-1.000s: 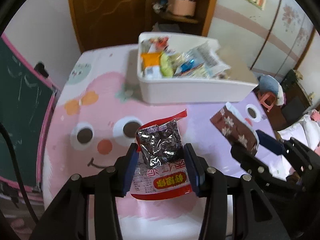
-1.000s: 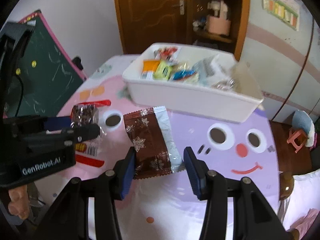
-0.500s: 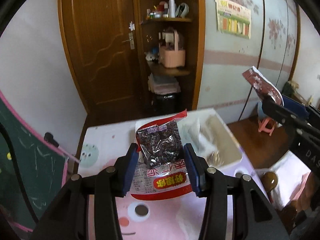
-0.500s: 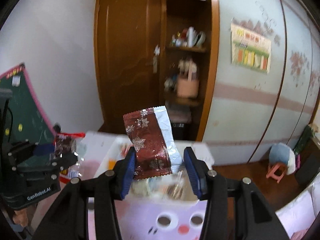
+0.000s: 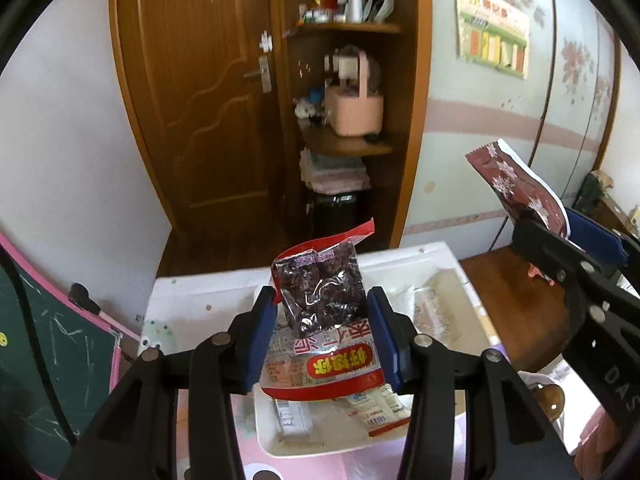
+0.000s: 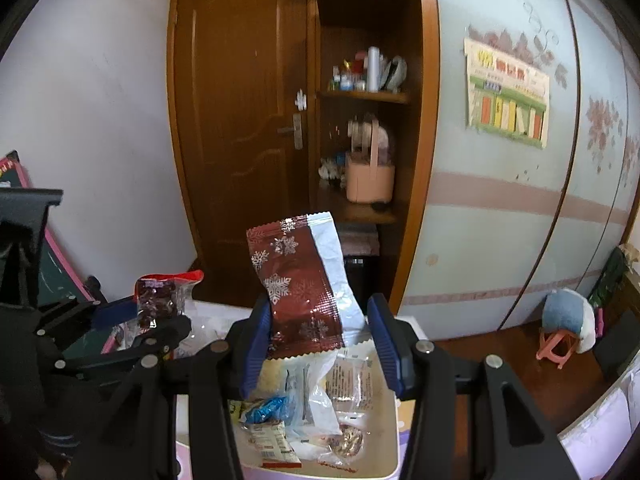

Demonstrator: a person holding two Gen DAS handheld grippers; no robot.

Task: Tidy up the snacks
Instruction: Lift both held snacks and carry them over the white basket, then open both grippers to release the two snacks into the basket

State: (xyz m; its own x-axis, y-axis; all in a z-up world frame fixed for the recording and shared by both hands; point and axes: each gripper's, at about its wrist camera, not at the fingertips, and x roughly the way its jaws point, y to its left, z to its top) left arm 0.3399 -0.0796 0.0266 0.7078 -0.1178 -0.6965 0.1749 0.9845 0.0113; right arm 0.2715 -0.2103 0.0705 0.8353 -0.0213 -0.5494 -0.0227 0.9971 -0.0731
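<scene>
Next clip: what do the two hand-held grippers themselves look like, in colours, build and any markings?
Both look alike. The left hand-held gripper and the right hand-held gripper have matte black linkage arms joined by round silver pivot pins, ending in flat blue pads. Seen from the left wrist, the right one's black body carries pale embossed letters reading "DAS". No cables or sleeves are visible.

Two tongs, left (image 5: 322, 330) and right (image 6: 316, 332), two lifted snack packets, one white bin (image 5: 448, 258).
</scene>
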